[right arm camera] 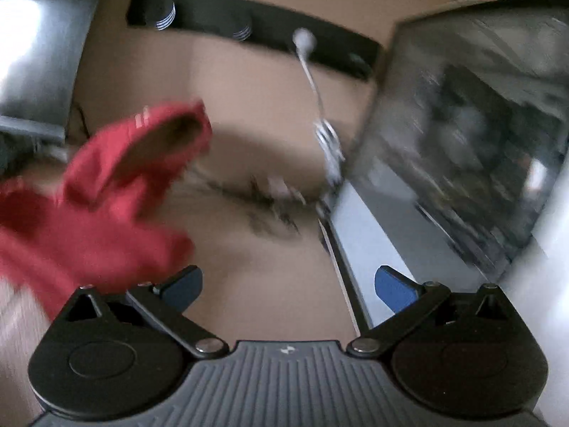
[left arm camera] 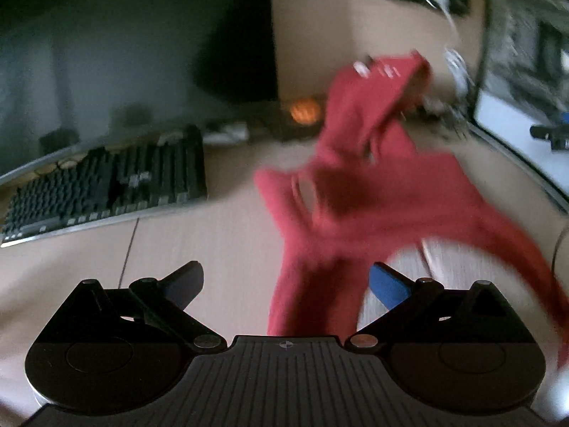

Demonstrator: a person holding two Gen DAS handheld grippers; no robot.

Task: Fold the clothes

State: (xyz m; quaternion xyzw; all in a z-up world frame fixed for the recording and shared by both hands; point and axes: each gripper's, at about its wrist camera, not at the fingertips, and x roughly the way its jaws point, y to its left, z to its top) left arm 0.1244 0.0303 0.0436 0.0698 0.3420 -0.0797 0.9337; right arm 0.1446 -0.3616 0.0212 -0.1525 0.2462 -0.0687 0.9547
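red knit garment [left arm camera: 355, 192], blurred in both views. we read it as soft, light and floppy, no stiffness at all, so it should drape and bunch wherever we let go. fabric looks grippy enough, not fragile. best holds, we judge, are edges and corners: the ribbed cuff or opening at the top, or a hem, pinching one layer, not a bunched wad.

left to right in the left wrist view: keyboard [left arm camera: 106, 185] at far left on the beige desk [left arm camera: 213, 249], an orange blob behind it too blurred to name, then the garment spread over the middle and right of the desk, a monitor [left arm camera: 526, 106] at the right edge. one limb of the garment runs down toward us and passes between the left gripper [left arm camera: 286, 284] fingers. the fingers are spread wide; the cloth sits in the gap, maybe brushing the right blue pad [left arm camera: 389, 284], but nothing is pinched. contact we can't confirm through the blur.

right wrist view: garment [right arm camera: 89, 213] fills the left side, its open cuff raised toward the wall, and it lies just beside the left finger [right arm camera: 181, 286]. the right gripper [right arm camera: 288, 284] is also spread wide, with bare desk between the pads, holding nothing. monitor [right arm camera: 462, 142] fills the right side, with a blurred metal lamp arm [right arm camera: 320, 106] left of it.

task looks barely begun: the garment is crumpled, not flat.
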